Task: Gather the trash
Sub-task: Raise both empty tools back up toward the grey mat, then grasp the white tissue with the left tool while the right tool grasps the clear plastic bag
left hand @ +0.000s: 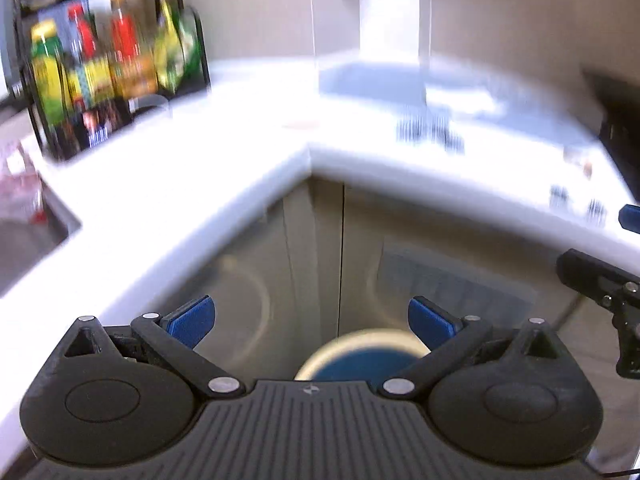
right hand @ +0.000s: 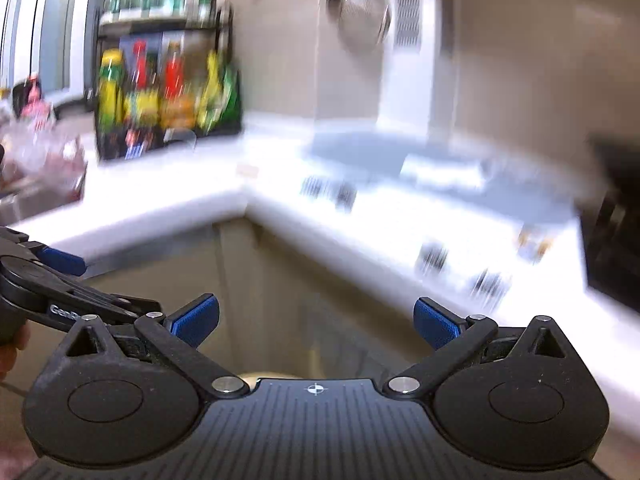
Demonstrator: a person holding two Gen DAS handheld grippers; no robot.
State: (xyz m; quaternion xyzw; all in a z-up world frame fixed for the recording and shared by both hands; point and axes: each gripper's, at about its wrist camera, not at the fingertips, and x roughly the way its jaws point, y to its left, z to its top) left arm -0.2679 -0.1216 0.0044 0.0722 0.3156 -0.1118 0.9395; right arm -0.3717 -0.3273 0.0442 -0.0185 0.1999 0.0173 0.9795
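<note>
Both views are blurred. My left gripper (left hand: 311, 322) is open and empty, held in front of the corner of a white L-shaped counter (left hand: 224, 136). Below it on the floor stands a round bin (left hand: 356, 354) with a cream rim and a blue inside. Several small dark blurred items (left hand: 430, 128) lie on the counter's right run; they also show in the right wrist view (right hand: 330, 190). My right gripper (right hand: 316, 322) is open and empty, also short of the counter (right hand: 400, 240). The left gripper shows at the left edge of the right wrist view (right hand: 48, 276).
A black rack of bottles and packets (left hand: 108, 68) stands on the counter's left run, with a sink (left hand: 28, 240) further left. A grey board or hob (left hand: 400, 80) lies at the back right. A dark appliance (right hand: 616, 216) stands at the far right. Cabinet doors (left hand: 320, 248) fill the corner below.
</note>
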